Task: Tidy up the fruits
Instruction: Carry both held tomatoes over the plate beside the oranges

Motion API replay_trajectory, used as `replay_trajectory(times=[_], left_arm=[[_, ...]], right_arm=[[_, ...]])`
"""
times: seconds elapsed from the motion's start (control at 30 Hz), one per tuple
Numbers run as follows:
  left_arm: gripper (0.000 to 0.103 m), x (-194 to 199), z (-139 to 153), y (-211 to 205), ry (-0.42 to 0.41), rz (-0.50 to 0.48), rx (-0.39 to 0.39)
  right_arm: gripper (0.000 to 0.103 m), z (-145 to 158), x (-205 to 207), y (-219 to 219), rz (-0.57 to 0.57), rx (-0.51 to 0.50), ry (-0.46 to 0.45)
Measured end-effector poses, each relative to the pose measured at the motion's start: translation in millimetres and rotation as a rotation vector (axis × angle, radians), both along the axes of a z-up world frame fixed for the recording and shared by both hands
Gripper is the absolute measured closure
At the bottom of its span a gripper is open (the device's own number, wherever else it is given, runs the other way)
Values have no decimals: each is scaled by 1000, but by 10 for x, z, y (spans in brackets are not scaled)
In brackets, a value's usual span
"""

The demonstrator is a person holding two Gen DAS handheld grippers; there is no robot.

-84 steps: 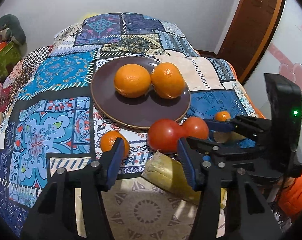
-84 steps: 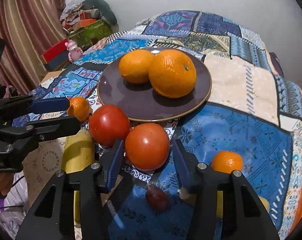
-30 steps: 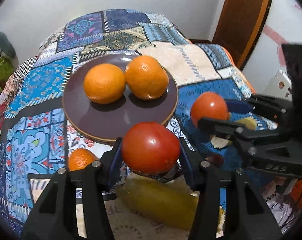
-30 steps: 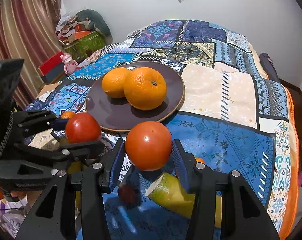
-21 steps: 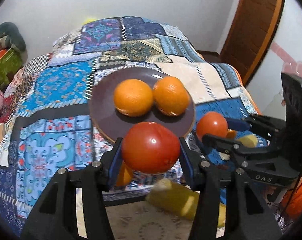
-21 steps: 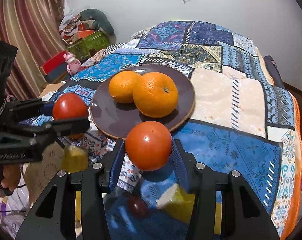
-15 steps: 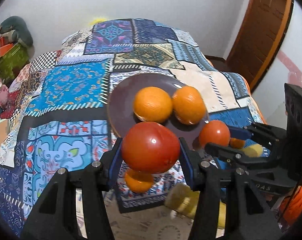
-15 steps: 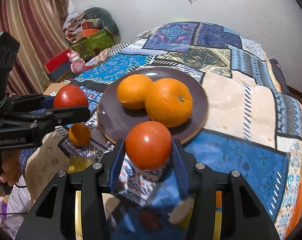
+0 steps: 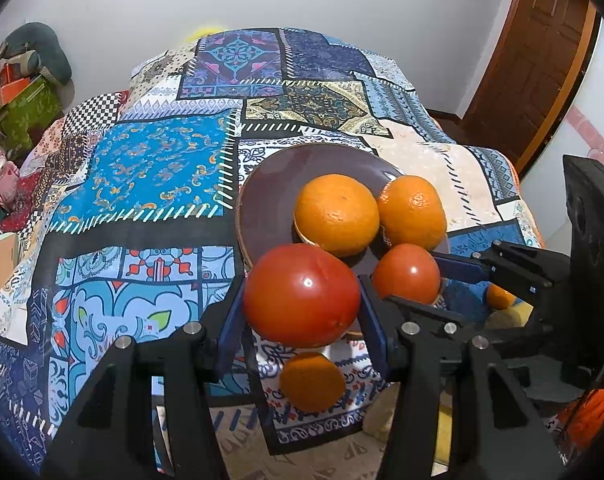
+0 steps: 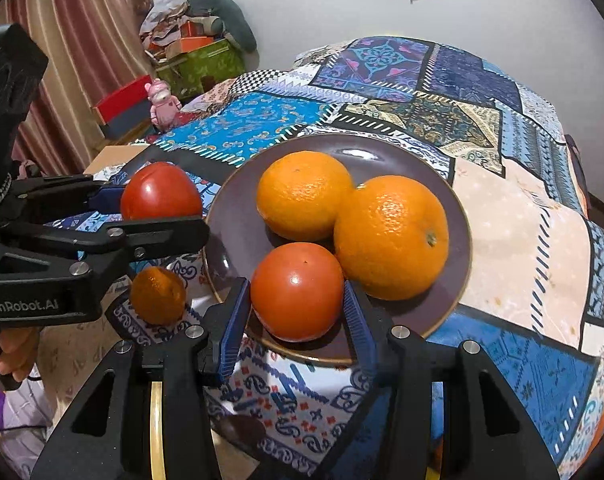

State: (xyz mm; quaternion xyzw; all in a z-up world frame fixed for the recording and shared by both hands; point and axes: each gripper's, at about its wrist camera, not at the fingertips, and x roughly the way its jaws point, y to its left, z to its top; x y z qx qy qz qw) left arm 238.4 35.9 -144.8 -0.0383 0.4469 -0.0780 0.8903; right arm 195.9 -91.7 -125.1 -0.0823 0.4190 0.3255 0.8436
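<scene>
Red tomatoes sit clamped in both hand-held grippers: the left hand-held gripper (image 9: 301,312) grips one tomato (image 9: 301,295), the right hand-held gripper (image 10: 298,314) another tomato (image 10: 297,291) over the purple plate (image 10: 458,216) holding two oranges (image 10: 390,236).

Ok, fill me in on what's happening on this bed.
A person is sorting fruit with a handheld tool in each hand. The left tool grips one tomato beside the brown plate, and the right tool holds another tomato over the plate's near edge. Two oranges already sit on the plate; a small orange lies on the patchwork quilt.
</scene>
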Motion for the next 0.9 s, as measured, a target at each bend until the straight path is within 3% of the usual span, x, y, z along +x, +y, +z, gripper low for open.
replay_trajectory(times=[0.37, 0.67, 0.9], left_arm=[[50, 101, -13, 49, 0, 1, 5], [50, 232, 137, 129, -29, 15, -1], [50, 432, 195, 160, -32, 22, -3]], right_arm=[[58, -38, 23, 83, 19, -1, 14], [58, 372, 105, 6, 8, 23, -80], [58, 445, 433, -44, -36, 26, -83]])
